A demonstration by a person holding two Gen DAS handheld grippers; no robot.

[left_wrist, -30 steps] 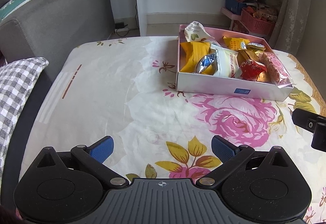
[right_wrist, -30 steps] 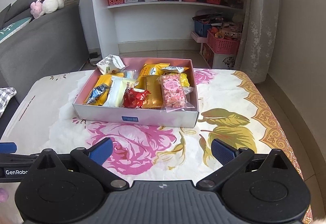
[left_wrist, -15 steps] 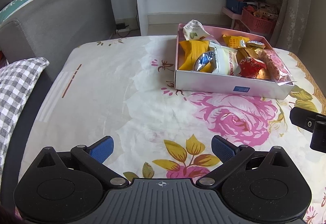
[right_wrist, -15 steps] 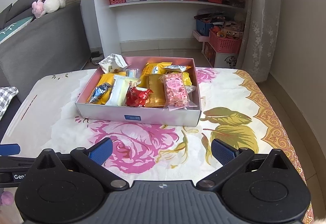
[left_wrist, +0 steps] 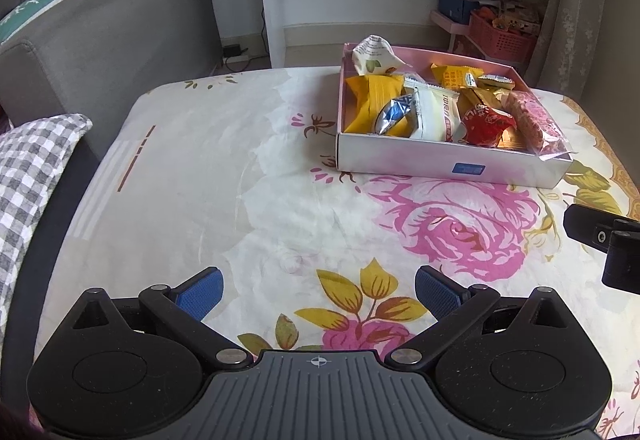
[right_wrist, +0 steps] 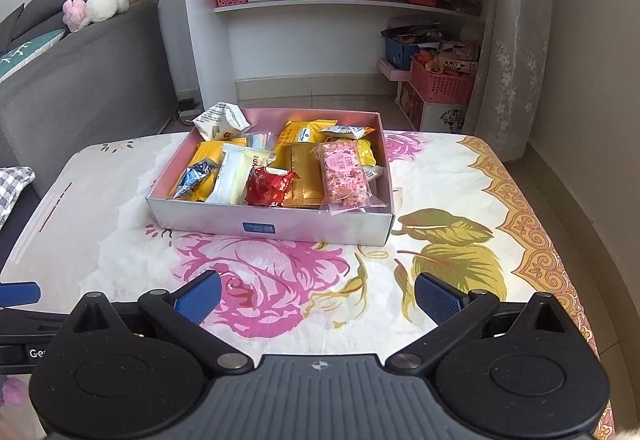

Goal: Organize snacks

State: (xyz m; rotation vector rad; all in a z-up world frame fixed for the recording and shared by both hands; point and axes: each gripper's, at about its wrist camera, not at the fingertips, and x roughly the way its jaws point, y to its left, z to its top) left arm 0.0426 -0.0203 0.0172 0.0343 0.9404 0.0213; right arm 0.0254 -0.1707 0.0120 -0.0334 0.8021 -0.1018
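A shallow pink box (left_wrist: 448,162) (right_wrist: 272,226) sits on the floral tablecloth and holds several wrapped snacks. Among them are a yellow packet (left_wrist: 370,100), a white packet (right_wrist: 232,180), a red packet (right_wrist: 270,190) and a pink biscuit pack (right_wrist: 344,176). A crumpled white wrapper (left_wrist: 374,54) rests on the box's far left corner. My left gripper (left_wrist: 318,290) is open over the near left of the table, well short of the box. My right gripper (right_wrist: 316,290) is open too, a little in front of the box. Nothing lies between either pair of fingers.
A grey sofa (left_wrist: 104,40) with a checked cushion (left_wrist: 28,168) borders the table's left side. White shelves (right_wrist: 340,4) and red baskets (right_wrist: 440,82) stand beyond the far edge. A curtain (right_wrist: 516,40) hangs at the right. The right gripper's body (left_wrist: 608,240) shows at the left view's right edge.
Both grippers have drifted slightly; in the right view the box now sits a little further right and higher. Both stay open and hold nothing.
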